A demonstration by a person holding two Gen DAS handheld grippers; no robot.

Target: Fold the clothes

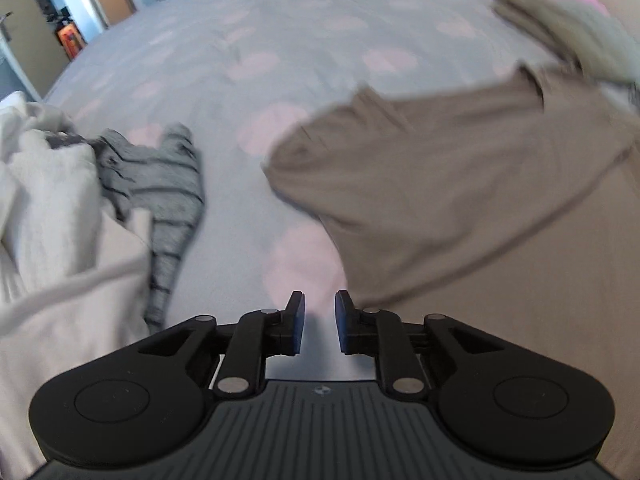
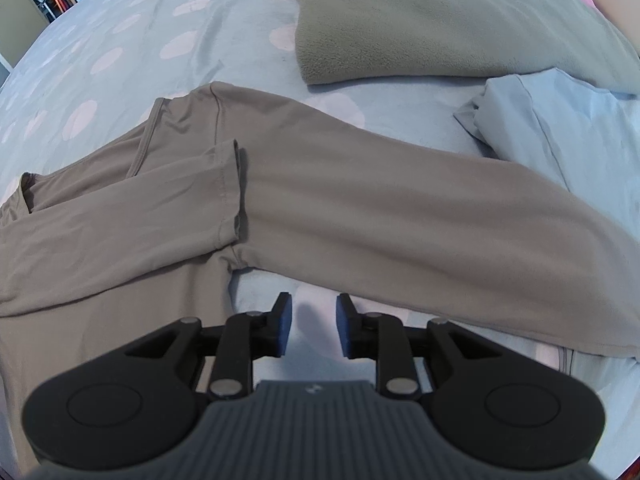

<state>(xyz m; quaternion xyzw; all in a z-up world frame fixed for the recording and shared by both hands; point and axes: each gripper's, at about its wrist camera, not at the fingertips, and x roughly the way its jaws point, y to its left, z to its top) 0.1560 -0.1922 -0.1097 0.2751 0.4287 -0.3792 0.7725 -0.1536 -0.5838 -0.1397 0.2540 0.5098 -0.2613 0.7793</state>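
Spotted bedsheet (image 2: 120, 40) holds taupe shirt (image 2: 360, 208), green fleece (image 2: 440, 20); both grippers gape empty.

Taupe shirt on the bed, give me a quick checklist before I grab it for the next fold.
1. Left gripper open, nothing between its fingers: ok.
2. Right gripper open, nothing held: ok.
3. Shirt lying on the bedsheet, sleeve folded across the body: ok.
4. Shirt apart from the blue garment: not ok, they look to touch or overlap.
5. Shirt apart from the green fleece: ok.
6. Left view sharp enough to aim: not ok, blurred.
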